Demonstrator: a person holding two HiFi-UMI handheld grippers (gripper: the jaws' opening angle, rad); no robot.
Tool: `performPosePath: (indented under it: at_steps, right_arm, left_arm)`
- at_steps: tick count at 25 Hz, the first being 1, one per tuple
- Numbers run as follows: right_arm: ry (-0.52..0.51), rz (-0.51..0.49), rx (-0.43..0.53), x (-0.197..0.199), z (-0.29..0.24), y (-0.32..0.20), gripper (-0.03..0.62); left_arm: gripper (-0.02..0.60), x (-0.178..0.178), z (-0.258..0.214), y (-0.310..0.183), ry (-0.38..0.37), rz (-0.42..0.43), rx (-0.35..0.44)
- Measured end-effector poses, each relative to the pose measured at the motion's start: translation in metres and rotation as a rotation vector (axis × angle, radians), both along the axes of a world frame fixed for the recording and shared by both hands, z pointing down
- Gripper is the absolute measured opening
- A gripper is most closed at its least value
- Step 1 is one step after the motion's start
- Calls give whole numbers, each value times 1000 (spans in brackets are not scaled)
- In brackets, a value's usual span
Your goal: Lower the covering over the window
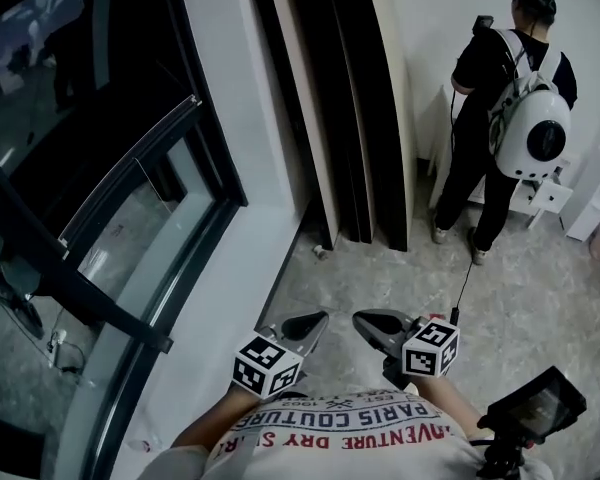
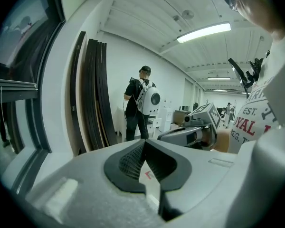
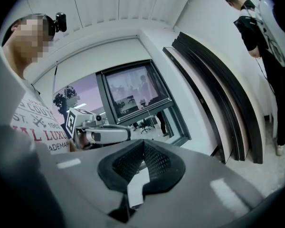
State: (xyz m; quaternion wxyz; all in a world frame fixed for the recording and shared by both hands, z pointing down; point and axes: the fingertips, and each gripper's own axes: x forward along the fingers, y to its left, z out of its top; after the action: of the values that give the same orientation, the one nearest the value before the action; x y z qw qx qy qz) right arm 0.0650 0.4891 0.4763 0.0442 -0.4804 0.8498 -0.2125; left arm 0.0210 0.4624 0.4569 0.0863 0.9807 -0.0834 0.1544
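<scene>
Fingertips (image 2: 133, 161) of your left gripper (image 1: 315, 320) are pressed together with nothing between them, and your right gripper (image 1: 368, 320) is the same: closed and empty. You hold both side by side near your chest, above the speckled grey floor (image 1: 380, 268). The black-framed glass window (image 1: 130, 198) is off to your left beyond its white sill (image 1: 235, 278) — well apart from both grippers. Dark curved panels (image 1: 345, 118) lean on the wall ahead, with a person in black wearing a white backpack (image 1: 480, 73) beside them.

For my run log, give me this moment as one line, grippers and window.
left gripper: shut, empty | right gripper: shut, empty | black-framed glass window: untouched, no covering over visible glass | lowering: not yet begun
</scene>
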Motion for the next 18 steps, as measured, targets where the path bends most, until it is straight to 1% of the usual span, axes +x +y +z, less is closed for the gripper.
performPosePath:
  at_steps: [3, 7, 9, 13, 18]
  right_arm:
    - [-19, -10, -6, -2, 6, -3, 2]
    - [-15, -24, -16, 2, 13, -35, 2]
    - [-12, -25, -20, 6, 15, -56, 2]
    - [5, -26, -31, 14, 18, -105, 2]
    - [19, -49, -46, 13, 15, -187, 0]
  left_arm:
    - [2, -1, 6, -3, 3, -17, -14]
    - [2, 0, 19, -34, -3, -26, -39]
    - [2, 2, 25, -57, -2, -34, -49]
    - [2, 10, 22, -112, 31, -52, -54]
    - [2, 8, 22, -196, 42, -82, -64]
